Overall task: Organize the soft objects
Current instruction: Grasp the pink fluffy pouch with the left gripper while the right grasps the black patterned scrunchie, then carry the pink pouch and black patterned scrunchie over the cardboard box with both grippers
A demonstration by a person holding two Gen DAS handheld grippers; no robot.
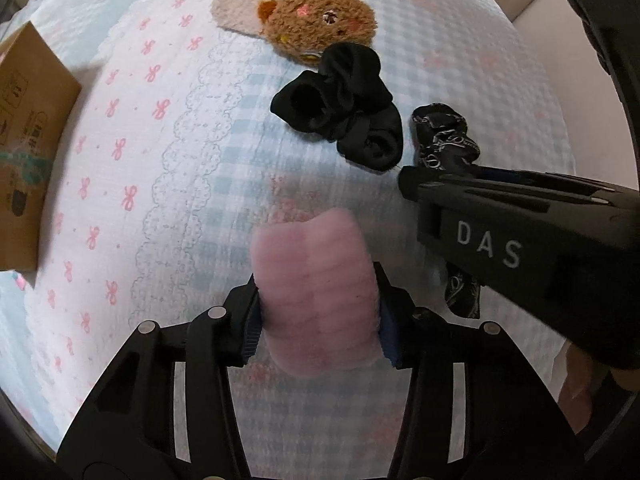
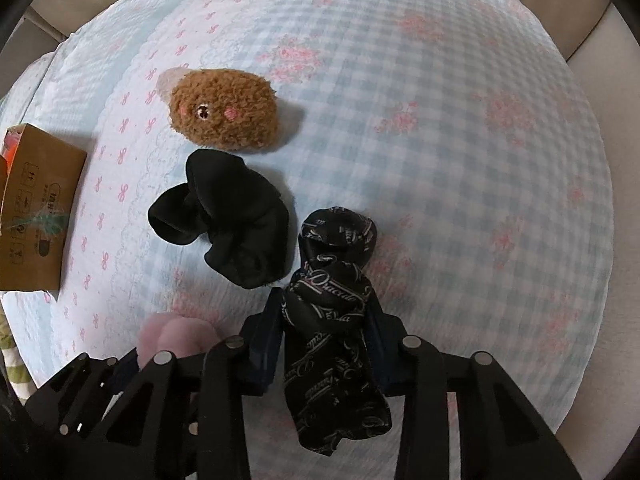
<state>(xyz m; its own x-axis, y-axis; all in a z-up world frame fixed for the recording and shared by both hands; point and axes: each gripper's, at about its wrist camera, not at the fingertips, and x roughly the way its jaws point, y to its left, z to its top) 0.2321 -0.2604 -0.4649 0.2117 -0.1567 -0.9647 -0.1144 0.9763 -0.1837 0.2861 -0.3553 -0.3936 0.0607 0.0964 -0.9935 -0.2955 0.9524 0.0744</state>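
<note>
My left gripper (image 1: 318,308) is shut on a pink fuzzy soft item (image 1: 312,276) held just above the bedspread; the item also shows in the right wrist view (image 2: 176,336). My right gripper (image 2: 326,332) is shut on a black scarf with white lettering (image 2: 332,308), also seen in the left wrist view (image 1: 444,140). A plain black cloth bundle (image 1: 344,108) (image 2: 228,220) lies on the bed. A brown fuzzy bear-face slipper (image 1: 316,20) (image 2: 224,112) lies beyond it.
A brown cardboard box (image 1: 28,148) (image 2: 36,208) stands at the left on the checked blue and pink bedspread (image 2: 460,160). The right gripper's black body (image 1: 520,240) crosses the right side of the left wrist view. Beige upholstery (image 2: 592,36) borders the bed.
</note>
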